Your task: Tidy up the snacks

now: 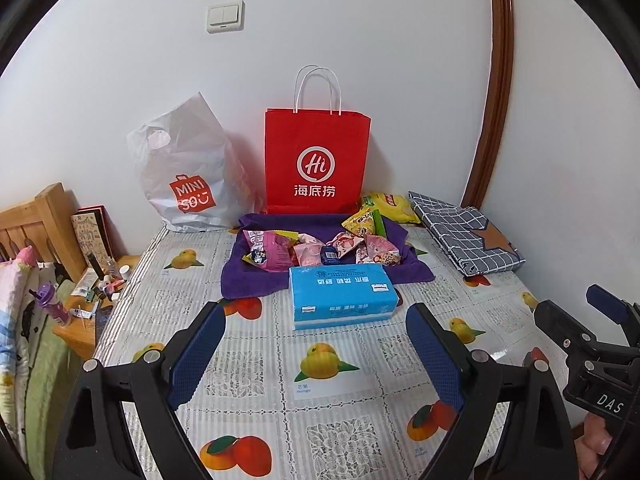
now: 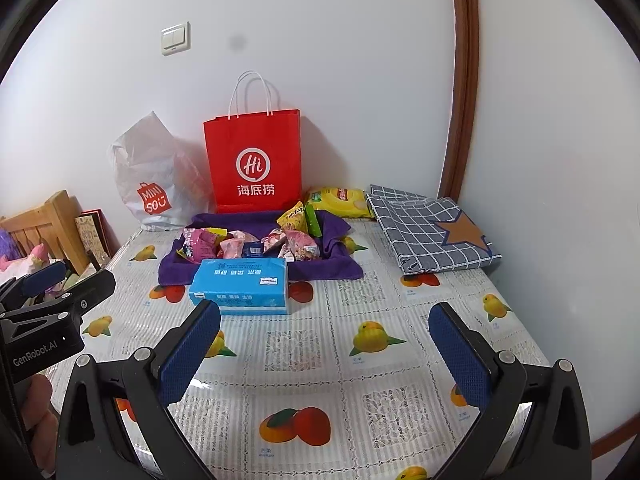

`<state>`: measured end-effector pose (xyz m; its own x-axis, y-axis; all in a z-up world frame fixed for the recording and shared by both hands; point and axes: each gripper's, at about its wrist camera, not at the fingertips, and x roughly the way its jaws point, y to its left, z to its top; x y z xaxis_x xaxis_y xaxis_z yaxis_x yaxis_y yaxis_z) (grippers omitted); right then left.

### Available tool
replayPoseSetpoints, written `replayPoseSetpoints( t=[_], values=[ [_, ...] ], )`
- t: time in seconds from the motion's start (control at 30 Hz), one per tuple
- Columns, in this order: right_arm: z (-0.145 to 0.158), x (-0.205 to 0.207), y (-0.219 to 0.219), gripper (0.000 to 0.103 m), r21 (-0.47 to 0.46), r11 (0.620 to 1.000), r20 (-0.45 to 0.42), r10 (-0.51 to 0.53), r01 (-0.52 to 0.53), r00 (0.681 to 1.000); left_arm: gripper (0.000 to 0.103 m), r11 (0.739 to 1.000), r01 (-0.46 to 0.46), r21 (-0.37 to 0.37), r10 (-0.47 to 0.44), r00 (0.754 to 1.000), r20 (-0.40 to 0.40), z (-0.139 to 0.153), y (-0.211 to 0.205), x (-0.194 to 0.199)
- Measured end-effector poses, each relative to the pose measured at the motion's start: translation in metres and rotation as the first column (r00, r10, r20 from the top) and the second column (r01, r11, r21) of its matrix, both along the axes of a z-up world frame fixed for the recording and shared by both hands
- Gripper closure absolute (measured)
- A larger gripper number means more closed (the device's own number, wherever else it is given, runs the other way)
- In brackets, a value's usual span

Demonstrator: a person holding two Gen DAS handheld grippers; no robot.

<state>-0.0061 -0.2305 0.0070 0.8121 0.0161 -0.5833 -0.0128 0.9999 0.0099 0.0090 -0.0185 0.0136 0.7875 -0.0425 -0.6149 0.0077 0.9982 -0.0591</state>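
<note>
While right view lacks it, left view shows cluttered nightstand [image 1: 94,300], purple bottle [image 1: 52,304].

The red paper bag [image 1: 317,160] hides its contents, as does the white plastic bag [image 1: 188,168] beside it. The blue tissue pack [image 1: 342,294] covers the purple towel's [image 1: 256,280] near edge and part of the snack packets [image 1: 320,250], whose print is too small to read. Small bedside items [image 1: 100,284] blur together at left.
</note>
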Motion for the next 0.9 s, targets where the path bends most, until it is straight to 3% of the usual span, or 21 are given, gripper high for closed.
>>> replayPoseSetpoints(
  t=[0.9],
  values=[
    [0.0031,-0.0028,-0.0012,0.0,0.004,1.0,0.01,-0.002,0.002,1.0,0.011,1.0,0.007,0.003,-0.007,1.0,0.003,0.0043,-0.0039,-0.0019]
  ],
)
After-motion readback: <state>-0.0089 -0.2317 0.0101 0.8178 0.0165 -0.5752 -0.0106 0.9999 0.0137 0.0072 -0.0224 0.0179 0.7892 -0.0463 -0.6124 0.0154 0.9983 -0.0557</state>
